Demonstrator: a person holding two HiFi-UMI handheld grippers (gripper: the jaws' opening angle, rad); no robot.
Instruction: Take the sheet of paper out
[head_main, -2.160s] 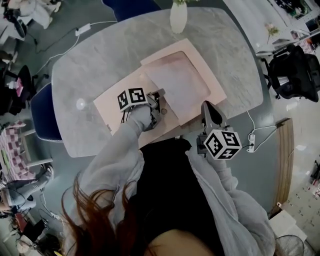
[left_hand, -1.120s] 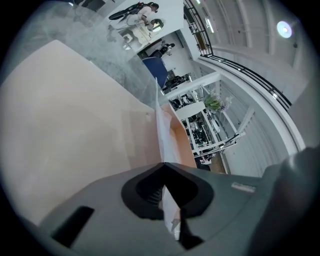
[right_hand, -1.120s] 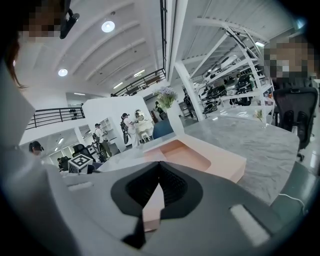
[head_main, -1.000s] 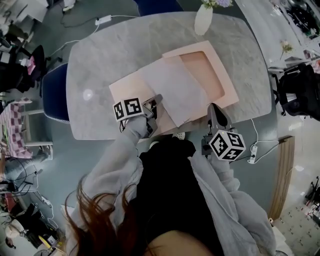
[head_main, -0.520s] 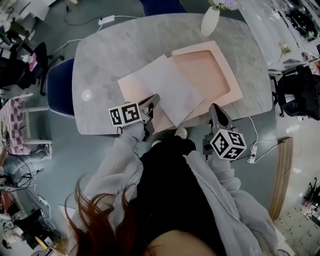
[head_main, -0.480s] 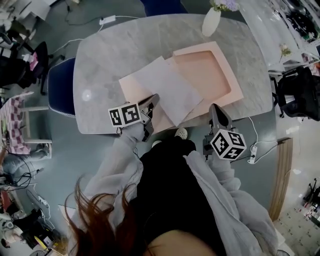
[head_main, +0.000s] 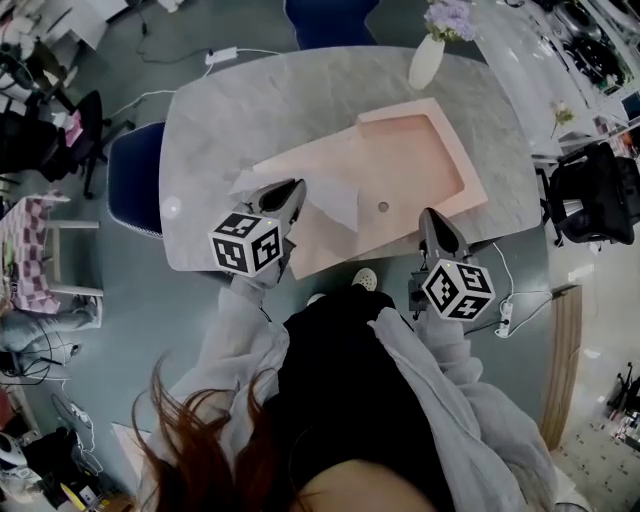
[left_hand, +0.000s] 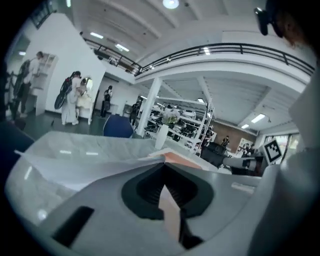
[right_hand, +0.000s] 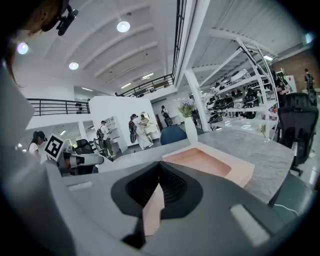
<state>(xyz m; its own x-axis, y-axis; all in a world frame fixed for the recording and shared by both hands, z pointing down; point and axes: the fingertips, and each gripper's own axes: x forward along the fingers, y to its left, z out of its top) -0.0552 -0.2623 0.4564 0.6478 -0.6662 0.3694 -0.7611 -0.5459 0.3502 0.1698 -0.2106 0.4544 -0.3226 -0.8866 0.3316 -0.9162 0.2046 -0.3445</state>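
Note:
An open pink folder (head_main: 472, 172) with a shallow tray half lies on the grey marble table (head_main: 220, 110). My left gripper (head_main: 291, 189) is lifted above the folder's flat left half, shut on the white sheet of paper (head_main: 336, 203). The sheet hangs bent from the jaws. In the left gripper view, the sheet (left_hand: 75, 161) spreads to the left from the closed left gripper (left_hand: 162, 157). My right gripper (head_main: 431, 216) is at the folder's near edge. In the right gripper view, the right gripper (right_hand: 160, 164) is shut, with a strip of the pink folder (right_hand: 210, 165) in its jaws.
A white vase with flowers (head_main: 427, 60) stands at the table's far edge beyond the folder. Blue chairs (head_main: 135, 180) stand at the left and far sides, and a black office chair (head_main: 590, 190) at the right. People stand in the background of both gripper views.
The left gripper has risen and rolled, drawing the sheet leftward off the pink tray. The sheet lay flat before and now hangs bent. The right gripper stays at the folder's near edge.

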